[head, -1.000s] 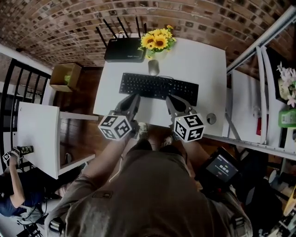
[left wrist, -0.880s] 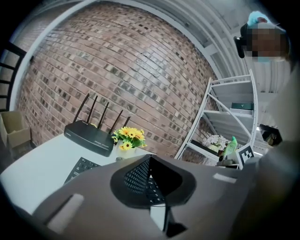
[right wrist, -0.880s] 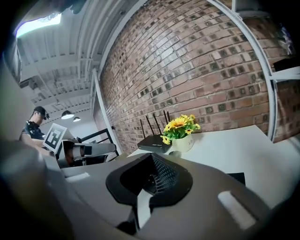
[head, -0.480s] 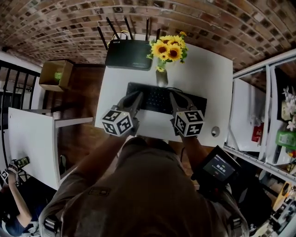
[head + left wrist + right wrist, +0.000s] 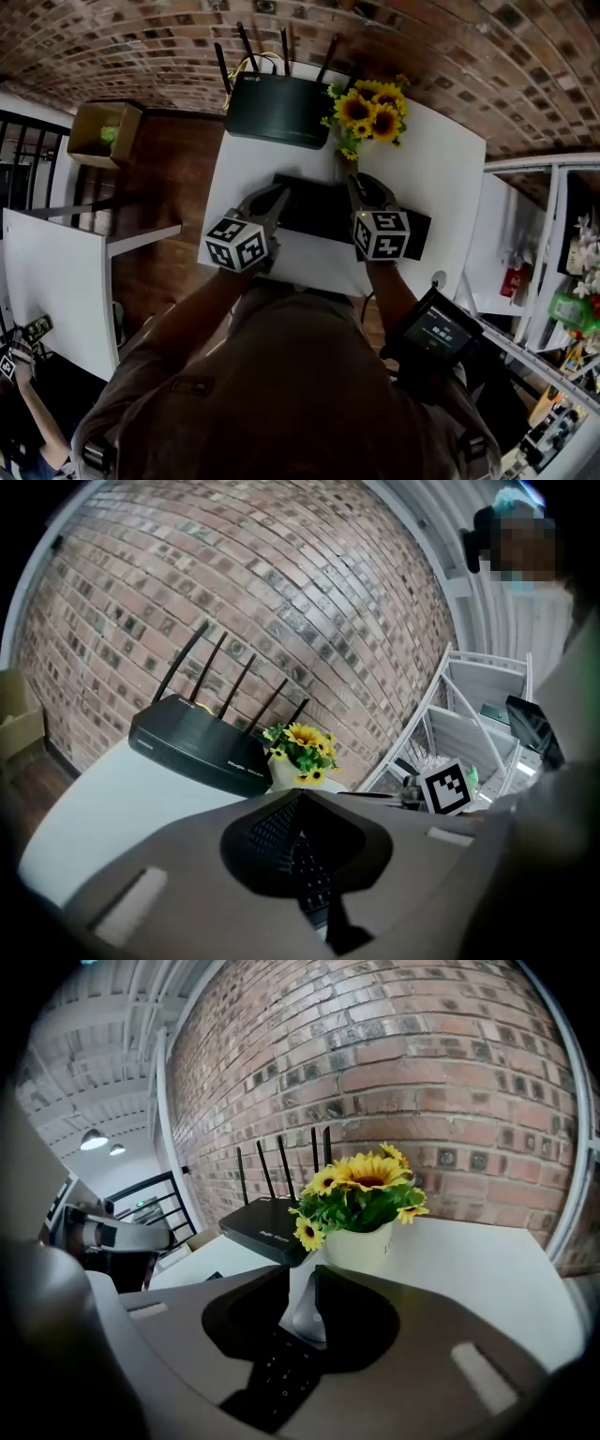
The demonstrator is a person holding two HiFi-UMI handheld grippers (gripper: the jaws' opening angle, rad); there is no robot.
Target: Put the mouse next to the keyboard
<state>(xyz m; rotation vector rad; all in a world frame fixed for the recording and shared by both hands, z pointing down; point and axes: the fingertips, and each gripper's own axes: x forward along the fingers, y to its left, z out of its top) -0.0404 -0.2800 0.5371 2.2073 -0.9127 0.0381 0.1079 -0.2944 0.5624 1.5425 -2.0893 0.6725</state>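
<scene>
1. At far left, off the desk [image 5: 441, 178], a cardboard box [image 5: 101, 131] stands on the dark floor, near a white side table [image 5: 47, 272].
2. Next comes the black router [image 5: 281, 108], at the desk's far left corner by the brick wall. Its place on the desk matches the earlier frames.
3. Beside it, the left tool [image 5: 302, 794] has its jaw tips together, with nothing between them. A second ago it hung over the desk's near edge, short of the keyboard [image 5: 319, 211]. It now reaches over the keyboard's left part.
4. Across the middle of the desk lies the black keyboard. Both tools now cover much of it, where a second ago it showed whole.
5. Just beyond the keyboard's far edge lies the grey mouse [image 5: 308, 1314], directly in front of the white vase [image 5: 361, 1241] of sunflowers [image 5: 370, 111]. It lies where it lay a second ago. In the head view it can no longer be made out among the sunflowers and the right tool [image 5: 305, 1271].
6. On the right tool the jaws stand a narrow gap apart, having just been opening from closed. The mouse shows through that gap, ahead of the tips, and the jaws do not touch it. This tool was also short of the keyboard a second ago. Its tips now stand over the keyboard's far edge, near the vase.
7. At far right, a metal shelf rack [image 5: 506, 225] stands beside the desk.
</scene>
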